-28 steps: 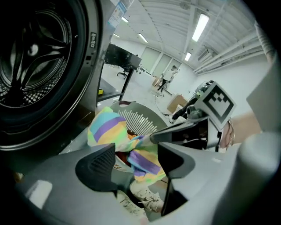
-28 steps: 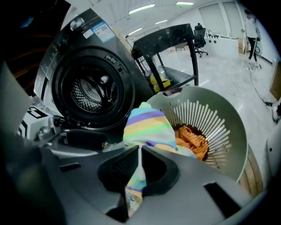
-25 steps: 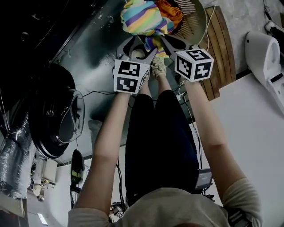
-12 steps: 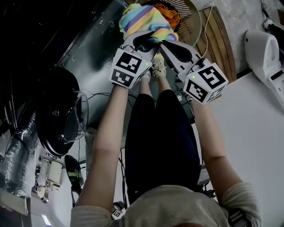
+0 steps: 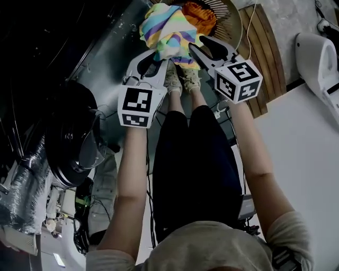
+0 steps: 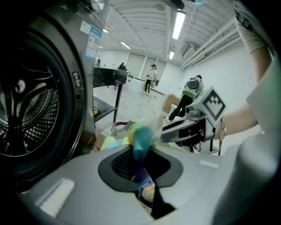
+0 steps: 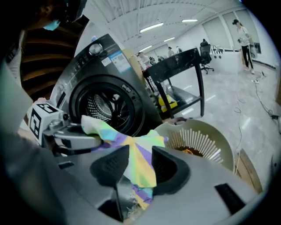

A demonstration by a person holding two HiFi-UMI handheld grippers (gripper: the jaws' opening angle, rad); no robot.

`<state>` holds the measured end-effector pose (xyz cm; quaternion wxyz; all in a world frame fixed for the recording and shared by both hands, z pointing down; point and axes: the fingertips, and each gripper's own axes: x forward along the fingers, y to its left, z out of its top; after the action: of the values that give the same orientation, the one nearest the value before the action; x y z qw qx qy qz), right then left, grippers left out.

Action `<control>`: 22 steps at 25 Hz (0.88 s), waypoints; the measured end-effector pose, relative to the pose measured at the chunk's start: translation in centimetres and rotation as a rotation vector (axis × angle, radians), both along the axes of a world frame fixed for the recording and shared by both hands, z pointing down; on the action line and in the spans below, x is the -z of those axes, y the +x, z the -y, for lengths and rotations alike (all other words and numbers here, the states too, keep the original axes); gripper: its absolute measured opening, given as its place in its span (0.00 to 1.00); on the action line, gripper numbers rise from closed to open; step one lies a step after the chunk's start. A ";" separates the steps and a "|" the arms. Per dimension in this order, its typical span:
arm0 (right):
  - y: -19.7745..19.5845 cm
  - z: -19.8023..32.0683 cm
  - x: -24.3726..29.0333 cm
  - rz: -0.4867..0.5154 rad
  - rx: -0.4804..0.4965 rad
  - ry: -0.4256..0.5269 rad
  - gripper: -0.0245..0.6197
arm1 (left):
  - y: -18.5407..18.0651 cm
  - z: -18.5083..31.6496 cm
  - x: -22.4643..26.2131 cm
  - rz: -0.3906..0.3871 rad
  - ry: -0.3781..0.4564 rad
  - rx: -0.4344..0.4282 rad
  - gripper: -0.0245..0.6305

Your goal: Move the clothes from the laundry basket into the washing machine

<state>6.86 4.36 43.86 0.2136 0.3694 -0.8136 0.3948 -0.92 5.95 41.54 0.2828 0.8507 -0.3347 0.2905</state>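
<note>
A pastel striped cloth (image 5: 167, 26) hangs lifted above the round beige laundry basket (image 5: 235, 29), where an orange garment (image 5: 198, 16) still lies. My left gripper (image 5: 152, 55) is closing, and its pads pinch a bunched fold of the cloth (image 6: 141, 140). My right gripper (image 5: 204, 46) is opening. The cloth (image 7: 136, 158) drapes loosely through the gap between its spread jaws. In the right gripper view, the left gripper (image 7: 66, 134) holds the cloth's far corner. The washing machine's open drum (image 7: 105, 110) stands to the left, with its door (image 5: 74, 143) swung out.
My legs and shoes (image 5: 183, 79) are just below the basket. A slatted wooden board (image 5: 262, 58) and a white appliance (image 5: 318, 58) lie to the right. A black table (image 7: 180, 61) stands behind the basket. Cables trail on the floor, and people stand far off.
The left gripper has shut on the striped cloth and the right jaws have spread apart. Both grippers have risen, pulling the cloth up out of the basket.
</note>
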 end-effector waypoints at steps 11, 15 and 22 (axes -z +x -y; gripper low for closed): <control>-3.1 0.9 -12.0 0.039 0.136 -0.251 0.45 | -4.7 -0.1 1.8 -0.009 0.000 0.131 0.11; -4.4 0.5 -13.6 0.041 0.178 -0.342 0.09 | -5.4 0.0 1.3 -0.005 -0.012 0.153 0.11; -4.1 2.0 -4.9 0.153 0.118 -0.209 0.07 | -4.3 0.6 1.2 -0.054 -0.037 0.160 0.12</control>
<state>2.75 2.38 48.80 0.2112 0.2655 -0.8024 0.4910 -5.24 5.40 40.39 0.3297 0.8233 -0.3886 0.2500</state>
